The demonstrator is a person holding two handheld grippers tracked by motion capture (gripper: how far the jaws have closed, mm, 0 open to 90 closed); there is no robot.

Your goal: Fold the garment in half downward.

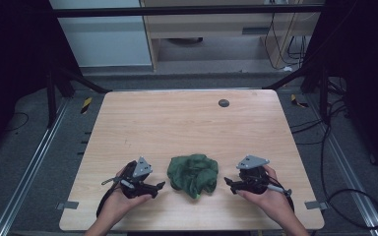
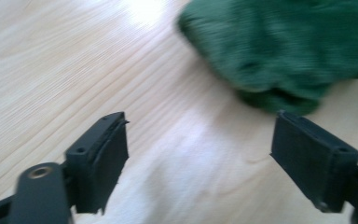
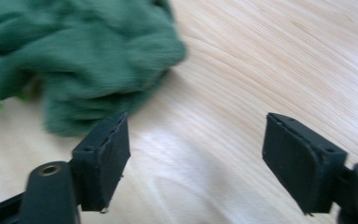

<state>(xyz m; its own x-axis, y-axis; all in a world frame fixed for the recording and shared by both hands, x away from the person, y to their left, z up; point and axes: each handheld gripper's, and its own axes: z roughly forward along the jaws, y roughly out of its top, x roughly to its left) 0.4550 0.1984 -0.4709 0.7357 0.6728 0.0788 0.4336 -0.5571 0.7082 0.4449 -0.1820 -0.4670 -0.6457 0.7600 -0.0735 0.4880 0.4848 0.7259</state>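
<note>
A crumpled dark green knitted cloth (image 1: 193,175) lies in a loose heap on the light wooden counter (image 1: 177,123), at about 6 o'clock on its surface, near the front edge. A small bright green bit peeks out at the heap's lower edge.

At 9 o'clock from the cloth, just beside it but apart, the left hand-held gripper (image 1: 160,185) is held low over the counter, its tips pointing toward the heap. In the left gripper view its jaws stand wide and released, with bare wood between them and the cloth lying ahead at 1 o'clock.

At 3 o'clock from the cloth, the right hand-held gripper (image 1: 227,183) mirrors it, also released, with nothing between its pads; in the right gripper view the cloth lies at 11 o'clock.

A small dark round disc (image 1: 223,103) sits at 12 o'clock on the counter, well apart from the cloth.
</note>
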